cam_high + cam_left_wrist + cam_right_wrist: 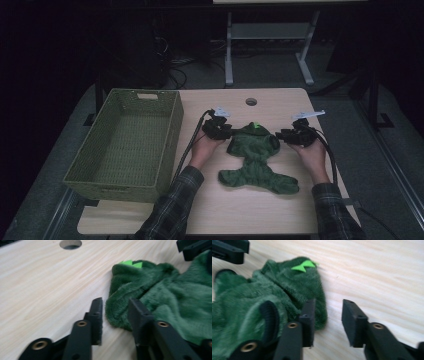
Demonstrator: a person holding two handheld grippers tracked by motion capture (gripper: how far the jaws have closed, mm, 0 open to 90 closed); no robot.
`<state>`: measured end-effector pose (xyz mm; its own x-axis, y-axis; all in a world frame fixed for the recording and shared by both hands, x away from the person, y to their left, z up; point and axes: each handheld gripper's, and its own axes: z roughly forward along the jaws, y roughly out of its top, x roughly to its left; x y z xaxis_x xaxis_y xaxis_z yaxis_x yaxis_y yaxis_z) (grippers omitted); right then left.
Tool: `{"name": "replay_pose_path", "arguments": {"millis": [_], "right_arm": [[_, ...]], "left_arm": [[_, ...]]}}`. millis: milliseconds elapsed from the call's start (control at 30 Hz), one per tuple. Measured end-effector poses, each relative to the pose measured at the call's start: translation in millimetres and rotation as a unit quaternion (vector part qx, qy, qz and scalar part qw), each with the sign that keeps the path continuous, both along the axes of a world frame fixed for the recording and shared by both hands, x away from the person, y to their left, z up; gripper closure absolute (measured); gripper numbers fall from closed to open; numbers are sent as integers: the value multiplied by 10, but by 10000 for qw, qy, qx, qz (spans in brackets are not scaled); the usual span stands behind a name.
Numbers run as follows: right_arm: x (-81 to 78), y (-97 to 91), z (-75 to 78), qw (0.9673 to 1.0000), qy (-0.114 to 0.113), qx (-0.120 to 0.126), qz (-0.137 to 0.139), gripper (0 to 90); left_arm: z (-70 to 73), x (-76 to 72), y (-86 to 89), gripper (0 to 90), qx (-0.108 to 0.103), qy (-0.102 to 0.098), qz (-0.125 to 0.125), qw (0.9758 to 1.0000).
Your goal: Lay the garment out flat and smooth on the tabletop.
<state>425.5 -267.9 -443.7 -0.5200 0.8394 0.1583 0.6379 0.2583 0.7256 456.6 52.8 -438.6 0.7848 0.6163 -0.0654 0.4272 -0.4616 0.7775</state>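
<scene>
A dark green fleece garment (255,160) lies crumpled on the wooden table (240,212), with a bright green tag (256,126) at its far end. My left gripper (227,134) rests at the garment's upper left corner. In the left gripper view its jaws (116,305) stand apart with the garment's edge (170,295) lying loosely between them, not pinched. My right gripper (281,135) sits at the upper right corner. In the right gripper view the jaws (328,305) are apart over bare wood, the left jaw beside the fleece (262,297).
A green woven basket (172,137) stands empty on the table's left side. A round cable hole (251,102) sits near the far edge. A person's plaid-sleeved forearms come in from the bottom. Desk legs and cables lie on the floor beyond.
</scene>
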Motion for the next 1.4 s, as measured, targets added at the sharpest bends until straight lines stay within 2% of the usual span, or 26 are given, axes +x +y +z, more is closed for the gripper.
{"name": "replay_pose_path", "arguments": {"millis": [100,233,267,367,400,433,467,500,533,567,600,633,667,700,733,800,833,900,933,1000,1067,1100,1133,1267,1367,1400], "right_arm": [[-79,-62,127,9999,-92,-11,-67,524],[-213,-87,238,9998,-196,-31,-74,483],[-255,-90,261,9997,-226,-21,-58,472],[-317,-87,294,9998,-213,14,-52,458],[-385,-69,336,9998,-194,57,13,444],[-385,-69,336,9998,-194,57,13,444],[-409,-58,351,9997,-214,61,30,442],[-490,-34,385,9994,-331,37,70,442],[-510,-29,389,9994,-324,34,94,440],[-510,-29,389,9994,-324,34,94,440],[-574,-16,388,9993,-350,11,127,440],[-594,-10,389,9994,-318,58,134,439],[-616,-8,389,9994,-291,96,175,436],[-616,-8,389,9994,-291,96,175,436],[-684,9,389,9990,-369,131,195,436],[-729,20,372,9991,-336,149,231,434],[-754,27,354,9991,-288,166,270,431],[-817,45,327,9989,-331,185,287,434],[-837,52,315,9988,-352,155,309,433],[-883,81,285,9990,-249,91,349,432],[-907,88,271,9989,-276,95,375,433],[-926,95,260,9988,-300,110,381,434],[-970,124,233,9987,-217,138,443,434],[-1063,206,202,9980,-231,150,567,454],[-1114,273,175,9970,-193,151,732,481],[-1159,344,163,9958,-168,182,881,493]], "left_arm": [[89,-86,54,560,56,-34,-109,9999],[149,-183,111,450,159,52,-197,9997],[173,-266,151,430,234,30,-227,9995],[187,-355,212,374,275,-9,-247,9993],[187,-423,263,359,261,-19,-245,9994],[187,-423,263,343,261,-19,-245,9994],[184,-476,294,325,256,-4,-254,9993],[179,-521,315,312,265,-4,-261,9993],[159,-603,345,300,334,-15,-290,9990],[159,-603,345,287,334,-15,-290,9990],[120,-698,361,271,383,4,-329,9987],[120,-698,361,257,383,4,-329,9987],[78,-812,379,242,373,60,-377,9986],[78,-812,379,225,373,60,-377,9986],[57,-897,402,203,380,63,-397,9985],[38,-1005,442,175,368,25,-416,9985],[38,-1005,442,168,368,25,-416,9985],[30,-1144,476,146,395,-5,-486,9980],[24,-1216,486,143,456,-71,-505,9977],[8,-1322,513,133,529,-172,-509,9972],[-2,-1362,526,133,544,-222,-501,9970],[-19,-1411,541,133,538,-289,-486,9969],[-51,-1503,571,133,550,-325,-471,9968],[-158,-1637,617,133,663,-307,-448,9963],[-211,-1684,639,133,691,-275,-418,9963],[-236,-1724,649,133,698,-260,-404,9964]]}}
